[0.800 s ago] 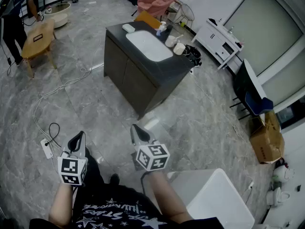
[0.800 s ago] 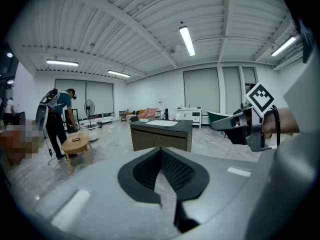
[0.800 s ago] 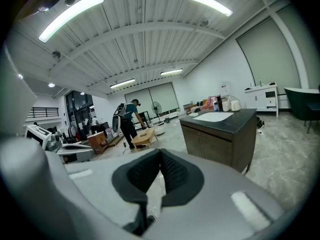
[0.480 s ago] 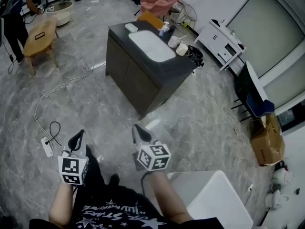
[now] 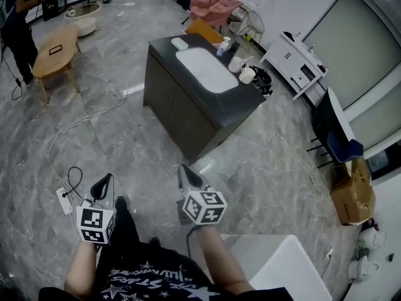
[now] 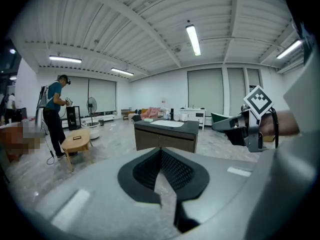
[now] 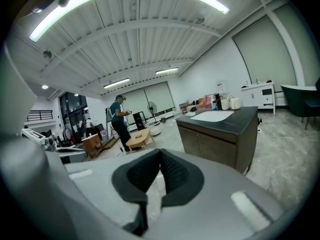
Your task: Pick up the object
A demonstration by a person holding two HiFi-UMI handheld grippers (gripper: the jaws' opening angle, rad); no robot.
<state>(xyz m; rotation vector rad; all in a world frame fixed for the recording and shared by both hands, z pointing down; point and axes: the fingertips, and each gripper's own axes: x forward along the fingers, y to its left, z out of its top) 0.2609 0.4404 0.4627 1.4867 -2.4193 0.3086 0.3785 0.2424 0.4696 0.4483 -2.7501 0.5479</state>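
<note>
- The left gripper (image 5: pixel 102 184) was held low in front of the person's body, jaws closed together with nothing between them; its own view showed the two dark pads meeting at the tip.
- The right gripper (image 5: pixel 187 176) was held beside it, apart from it, jaws likewise pressed together and empty, pointing toward the cabinet.
- Both were held over the grey marbled floor (image 5: pixel 135 155), touching nothing.
- A white power strip (image 5: pixel 64 200) lay on the floor just left of the left gripper, with a white cable (image 5: pixel 75 125) trailing away from it.
- A white tabletop (image 5: pixel 282 265) showed at the lower right, near the person's right arm.
- Farther ahead stood a dark cabinet (image 5: pixel 182 115) with a white basin (image 5: pixel 205 69) set into its top.
- On the far end of that top stood two white cups (image 5: pixel 247 75), a bottle (image 5: pixel 223 45) and a flat white piece (image 5: pixel 180 43); the task named no particular object, and which of these it meant could not be told. All were well apart from both grippers.
- To the far left, a low wooden table (image 5: pixel 56 51) stood with another person (image 5: pixel 15 33) beside it.
- To the right were a dark chair (image 5: pixel 332 133) and a cardboard box (image 5: pixel 352 192).
- Beyond the cabinet stood a white sideboard (image 5: pixel 294 58), and pink cloth (image 5: pixel 216 5) lay draped at the far wall.
</note>
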